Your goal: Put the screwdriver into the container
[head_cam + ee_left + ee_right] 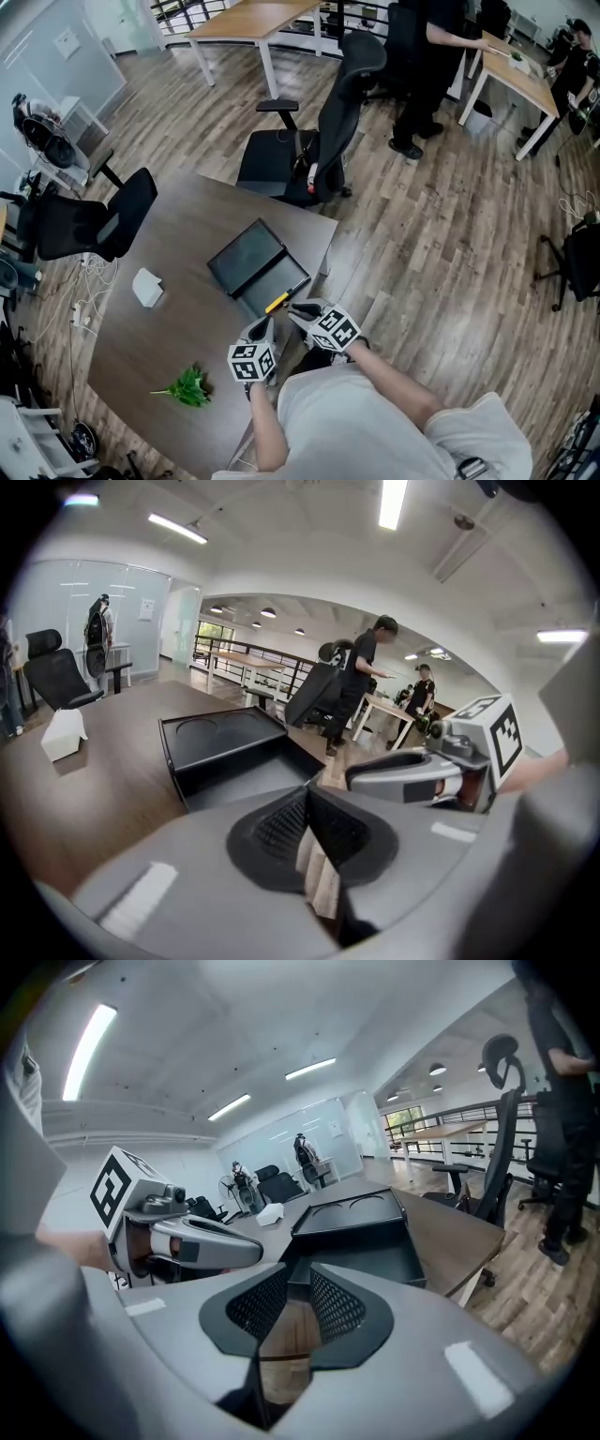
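Observation:
An open black container point(246, 257) lies on the dark table point(178, 309), its lid folded back. A short yellow screwdriver point(277, 301) shows at the container's near corner; I cannot tell whether it is inside or beside it. My right gripper point(296, 309) sits just right of the screwdriver, jaws a narrow gap apart with only table between them point(289, 1283). My left gripper point(267, 325) is close beside it, pads meeting at the tips with nothing held point(307, 799). Both gripper views face the container point(225, 738) point(361, 1218); neither shows the screwdriver.
A white folded object point(147, 287) and a green plant sprig point(190, 386) lie on the table's left side. Black office chairs point(319, 141) point(89, 225) stand at the far and left edges. A person point(427, 66) stands by distant desks. The table's right edge runs just past the container.

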Tool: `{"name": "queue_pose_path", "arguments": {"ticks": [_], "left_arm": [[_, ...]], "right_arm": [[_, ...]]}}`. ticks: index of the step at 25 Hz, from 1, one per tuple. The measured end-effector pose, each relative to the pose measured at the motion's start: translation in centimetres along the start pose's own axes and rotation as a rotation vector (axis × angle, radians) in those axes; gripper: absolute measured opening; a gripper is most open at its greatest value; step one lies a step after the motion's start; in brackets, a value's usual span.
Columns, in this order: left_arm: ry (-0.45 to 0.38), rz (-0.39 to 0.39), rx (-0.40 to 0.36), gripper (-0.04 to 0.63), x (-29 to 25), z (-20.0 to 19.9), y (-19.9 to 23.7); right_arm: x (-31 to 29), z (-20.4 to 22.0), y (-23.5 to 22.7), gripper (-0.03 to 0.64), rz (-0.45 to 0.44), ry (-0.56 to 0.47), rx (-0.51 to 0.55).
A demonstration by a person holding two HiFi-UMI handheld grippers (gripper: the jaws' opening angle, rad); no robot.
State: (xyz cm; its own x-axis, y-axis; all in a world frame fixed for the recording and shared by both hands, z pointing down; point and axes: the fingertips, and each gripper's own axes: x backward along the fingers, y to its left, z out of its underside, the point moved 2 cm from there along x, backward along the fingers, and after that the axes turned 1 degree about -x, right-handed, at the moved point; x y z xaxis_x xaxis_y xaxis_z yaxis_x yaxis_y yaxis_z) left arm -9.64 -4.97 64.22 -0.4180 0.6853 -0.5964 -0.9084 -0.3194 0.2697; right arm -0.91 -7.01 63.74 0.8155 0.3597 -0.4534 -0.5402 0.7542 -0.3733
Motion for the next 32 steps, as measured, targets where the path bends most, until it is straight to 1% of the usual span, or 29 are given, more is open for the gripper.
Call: {"name": "queue_pose_path", "arguments": {"ticks": [5,8,11,14,17,18,21,23,27,32], "left_arm": [[-0.017,-0.003,-0.005,0.054,-0.2,0.8,-1.4],[-0.023,-0.006,-0.006,0.055,-0.3,0.9,-1.8],[-0.035,-0.004,-0.007,0.055,-0.3,0.4,-2.1],[-0.039,-0.001,-0.016,0.054,-0.5,-0.1,-2.0],[-0.026,0.006,-0.045,0.055,-0.8,-0.2,-2.1],[-0.019,0.01,-0.062,0.054,-0.8,-0.2,-2.1],[-0.011,0.013,-0.093,0.054,-0.6,-0.1,-2.1],[-0.015,0.01,-0.088,0.054,-0.7,-0.2,-1.9],[-0.003,-0.003,-0.071,0.055,-0.7,0.5,-1.3],[0.0,-0.003,-0.085,0.054,-0.8,0.4,-1.5]], "right_arm": [[1.5,1.7,0.3,0.075,-0.025,0.014,0.045],[2.1,1.7,0.2,0.075,-0.017,0.006,0.053],[2.8,1.3,0.0,0.057,-0.001,-0.008,0.051],[2.9,1.1,-0.3,0.057,0.007,-0.012,0.052],[2.7,1.0,-0.7,0.054,0.007,-0.021,0.047],[2.6,1.0,-0.7,0.039,0.002,-0.025,0.043],[2.3,1.0,-0.9,0.022,-0.001,-0.034,0.05],[2.4,1.0,-1.3,0.003,0.014,-0.04,0.063],[2.9,1.4,-1.7,0.002,0.034,-0.062,0.037],[3.2,1.2,-2.1,0.003,0.054,-0.066,0.019]]}}
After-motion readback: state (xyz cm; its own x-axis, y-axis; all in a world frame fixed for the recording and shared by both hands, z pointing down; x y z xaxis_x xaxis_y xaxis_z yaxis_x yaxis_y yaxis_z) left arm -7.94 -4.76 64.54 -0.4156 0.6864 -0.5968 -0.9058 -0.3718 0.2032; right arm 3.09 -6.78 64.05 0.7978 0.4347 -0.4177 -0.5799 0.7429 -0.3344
